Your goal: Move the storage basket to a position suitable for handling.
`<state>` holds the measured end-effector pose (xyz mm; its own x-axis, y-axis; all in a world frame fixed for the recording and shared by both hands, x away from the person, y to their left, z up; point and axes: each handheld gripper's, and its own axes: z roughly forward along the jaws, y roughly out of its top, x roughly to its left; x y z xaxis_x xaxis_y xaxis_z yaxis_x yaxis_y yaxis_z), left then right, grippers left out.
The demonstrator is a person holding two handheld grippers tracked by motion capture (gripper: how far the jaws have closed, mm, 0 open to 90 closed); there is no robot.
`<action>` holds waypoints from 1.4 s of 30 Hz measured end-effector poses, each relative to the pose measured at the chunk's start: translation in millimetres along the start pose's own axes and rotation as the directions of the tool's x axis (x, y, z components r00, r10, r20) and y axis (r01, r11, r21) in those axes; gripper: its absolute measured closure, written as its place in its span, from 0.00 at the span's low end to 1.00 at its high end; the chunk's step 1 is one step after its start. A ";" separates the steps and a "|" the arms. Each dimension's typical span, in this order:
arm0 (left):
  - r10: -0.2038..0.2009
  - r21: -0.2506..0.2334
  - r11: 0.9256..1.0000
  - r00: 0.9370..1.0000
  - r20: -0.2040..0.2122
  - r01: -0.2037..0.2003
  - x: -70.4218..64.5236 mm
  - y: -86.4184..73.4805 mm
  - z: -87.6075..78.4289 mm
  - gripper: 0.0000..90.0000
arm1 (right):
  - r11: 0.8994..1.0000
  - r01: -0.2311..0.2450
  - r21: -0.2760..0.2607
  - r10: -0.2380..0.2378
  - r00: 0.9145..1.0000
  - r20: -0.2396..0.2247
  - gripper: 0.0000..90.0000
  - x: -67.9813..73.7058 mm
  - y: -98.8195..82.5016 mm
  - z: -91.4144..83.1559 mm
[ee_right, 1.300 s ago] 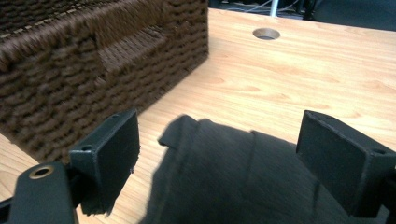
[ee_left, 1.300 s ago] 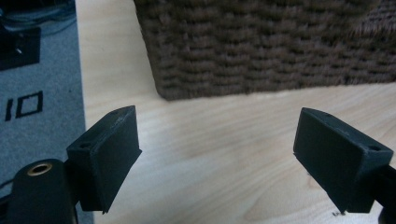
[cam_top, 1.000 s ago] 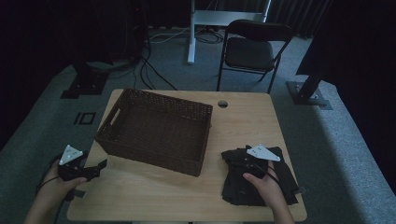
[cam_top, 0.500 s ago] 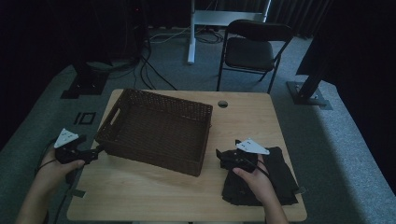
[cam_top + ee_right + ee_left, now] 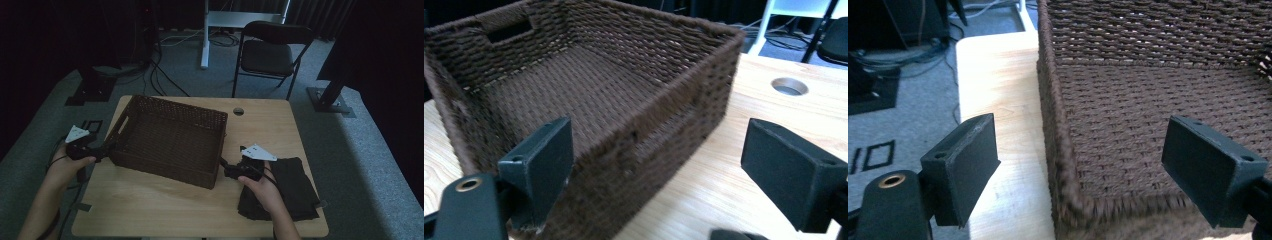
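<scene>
Both grippers have closed in on the basket (image 5: 170,140): left gripper (image 5: 102,149) straddles its left corner, right gripper (image 5: 226,167) its right corner, both fingers open, ready to grasp.

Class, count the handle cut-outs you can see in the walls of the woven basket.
1: a slot in the basket's short wall on the left gripper's side, at. The opposite short wall may hold another, hidden at this angle.

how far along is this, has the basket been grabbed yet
Not yet. Both tools are open and closing in on the woven basket: the left tool straddles its near-left corner wall, the right tool faces its right wall. The basket looks empty. The dark folded cloth lies on the table, untouched.
</scene>
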<state>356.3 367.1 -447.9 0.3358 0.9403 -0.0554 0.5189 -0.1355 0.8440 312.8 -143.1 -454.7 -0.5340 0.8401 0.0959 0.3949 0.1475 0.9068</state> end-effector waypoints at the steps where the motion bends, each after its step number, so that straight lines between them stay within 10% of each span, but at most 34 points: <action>1: 0.008 0.007 1.000 1.000 -0.001 -0.008 0.4 0.8 3.0 0.17 | 1.000 -0.001 -0.002 0.001 1.000 -0.001 0.14 1.8 1.0 1.7; 15: -0.015 0.014 1.000 0.999 -0.031 0.015 2.3 1.0 32.3 0.31 | 1.000 0.005 -0.002 -0.005 0.999 0.045 0.16 18.9 1.7 26.1; 29: -0.075 0.043 0.996 0.997 -0.031 0.076 1.7 0.4 38.9 0.76 | 0.999 -0.026 0.037 0.024 0.998 0.060 0.46 30.2 -5.4 41.5; 42: -0.101 0.075 0.992 0.993 -0.068 0.106 -6.8 -2.0 30.2 0.86 | 0.994 -0.091 0.056 0.084 0.989 0.122 0.63 33.1 -3.5 41.2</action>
<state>376.7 351.5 -465.3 0.2273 0.9683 -0.1039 0.6093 -0.0582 0.7908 324.6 -94.3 -471.6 -0.4036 0.9069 0.1208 0.4831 0.0991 0.8699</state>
